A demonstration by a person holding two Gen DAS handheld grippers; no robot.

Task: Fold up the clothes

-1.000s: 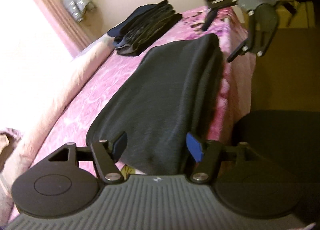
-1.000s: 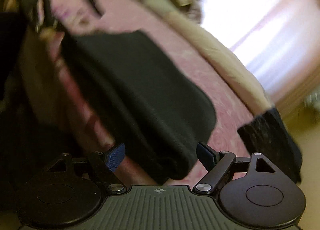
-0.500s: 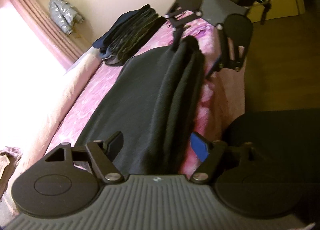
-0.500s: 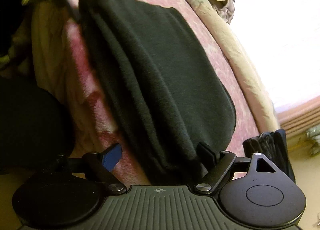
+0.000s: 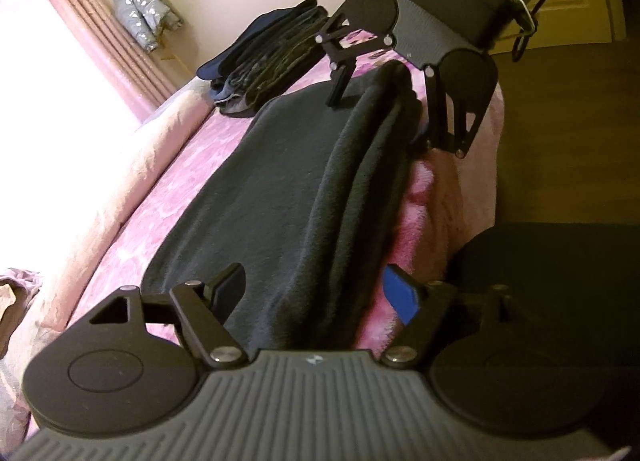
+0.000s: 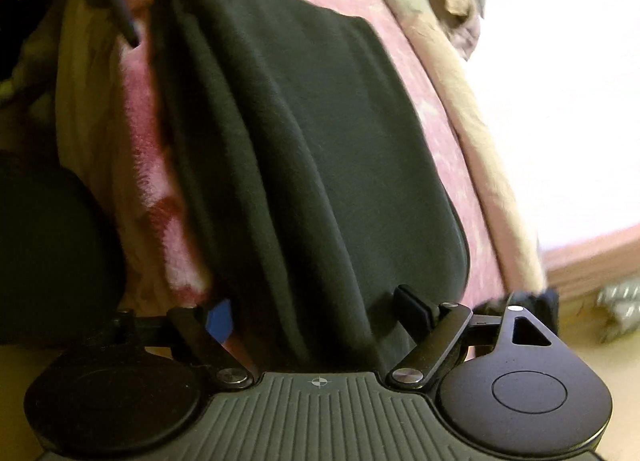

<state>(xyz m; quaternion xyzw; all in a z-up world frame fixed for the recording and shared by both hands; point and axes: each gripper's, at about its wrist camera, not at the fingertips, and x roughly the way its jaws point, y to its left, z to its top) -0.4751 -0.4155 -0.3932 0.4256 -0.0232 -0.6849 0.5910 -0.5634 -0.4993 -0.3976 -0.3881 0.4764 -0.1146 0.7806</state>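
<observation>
A long dark charcoal fleece garment (image 5: 288,189), folded lengthwise into a thick strip, lies flat on the pink flower-patterned bedspread (image 5: 168,197) along the bed's near edge, its layered fold running down the side towards the floor. The left claw (image 5: 316,293) straddles one end of this strip: its jaws have just been opening and now stand wide, the black finger (image 5: 228,289) resting at one side of the cloth and the blue-padded finger (image 5: 400,297) clear of it over the pink cover, so the fabric sits between them without being pinched. At the opposite end, the right claw (image 6: 316,311) is placed the same way, jaws spread wide with the garment's end between the blue pad (image 6: 219,320) and the black finger (image 6: 412,303), neither pressing on it; in the left wrist view that same claw (image 5: 380,101) shows at the far end of the strip, one finger on top of the cloth and the other down beside the bed edge. Further along the bed sits a stack of folded dark clothes (image 5: 264,73), well apart from the garment. A pale beige rolled blanket (image 5: 132,181) runs along the window side of the bed, next to pink curtains (image 5: 100,41)
</observation>
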